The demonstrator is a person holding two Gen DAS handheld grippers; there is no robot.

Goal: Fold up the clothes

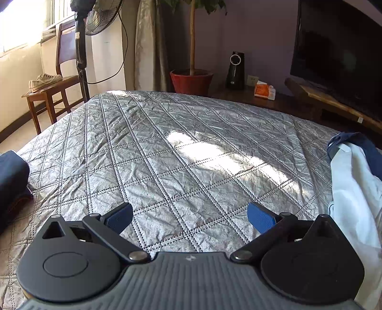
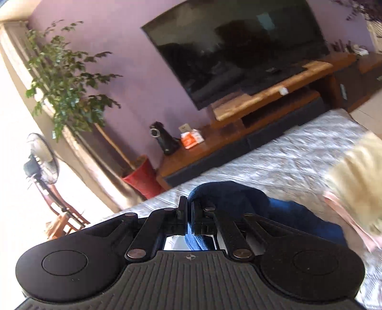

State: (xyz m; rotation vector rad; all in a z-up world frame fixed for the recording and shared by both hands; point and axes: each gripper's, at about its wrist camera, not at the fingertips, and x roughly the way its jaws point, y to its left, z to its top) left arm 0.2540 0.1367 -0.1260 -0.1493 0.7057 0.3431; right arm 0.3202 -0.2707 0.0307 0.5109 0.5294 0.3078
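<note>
My left gripper (image 1: 189, 214) hangs open over the grey quilted bed cover (image 1: 167, 147), nothing between its blue pads (image 1: 260, 218). A white garment (image 1: 355, 195) with a navy piece (image 1: 353, 140) on top hangs at the right edge of the left wrist view. A dark navy folded cloth (image 1: 10, 181) lies at the left edge. In the right wrist view, my right gripper (image 2: 189, 214) is shut on a navy blue garment (image 2: 238, 202) that bulges above and right of the fingers, lifted over the bed (image 2: 298, 162). A cream garment (image 2: 358, 171) lies blurred at the right.
Beyond the bed stand a wooden TV bench (image 2: 274, 95) with a large dark TV (image 2: 238, 47), a potted tree in a red pot (image 1: 191, 81), a standing fan (image 1: 100, 16), and a wooden chair with shoes (image 1: 45, 82) at the left.
</note>
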